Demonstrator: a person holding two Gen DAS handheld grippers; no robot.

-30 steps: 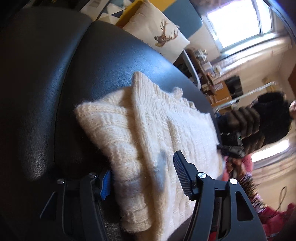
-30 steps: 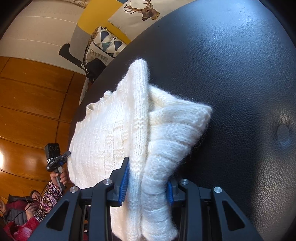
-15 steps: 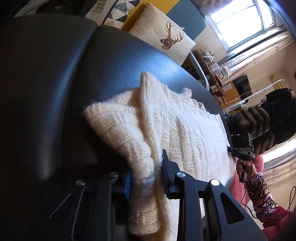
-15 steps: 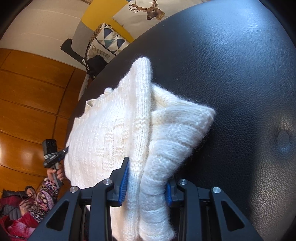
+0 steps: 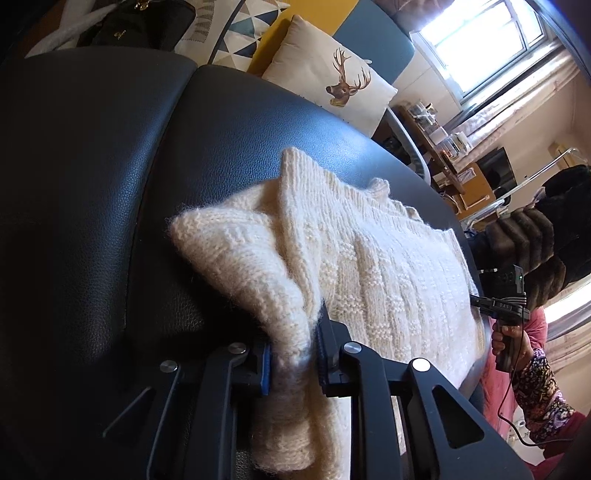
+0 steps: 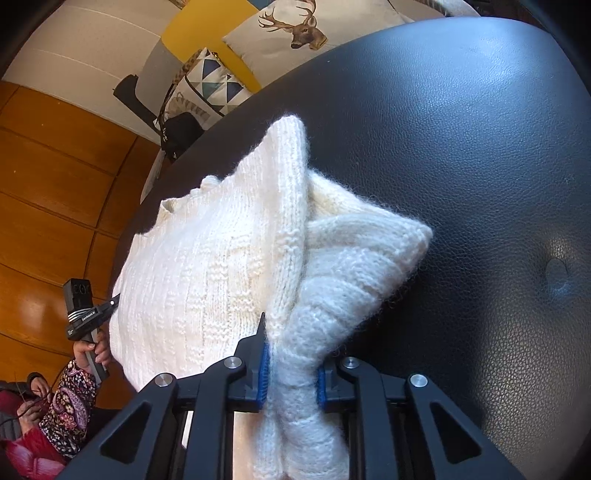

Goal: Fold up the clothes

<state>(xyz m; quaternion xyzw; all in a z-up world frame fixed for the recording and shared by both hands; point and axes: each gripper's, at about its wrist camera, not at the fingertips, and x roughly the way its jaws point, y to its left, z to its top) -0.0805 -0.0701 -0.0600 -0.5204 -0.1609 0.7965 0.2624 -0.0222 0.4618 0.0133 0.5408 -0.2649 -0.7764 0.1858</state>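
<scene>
While clamped at both edges, sweater (image 5: 369,266) amid bare black leather seat (image 6: 461,129).

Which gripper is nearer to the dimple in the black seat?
Right, likely. The dimple lies just ahead-right of the right gripper, which clamps the sweater. The left gripper also clamps the sweater, but its view shows no dimple.

Bare black leather seat (image 6: 461,147) lies open to the right and far; cushions (a deer pillow (image 6: 295,33) among them) crowd its far edge.
</scene>
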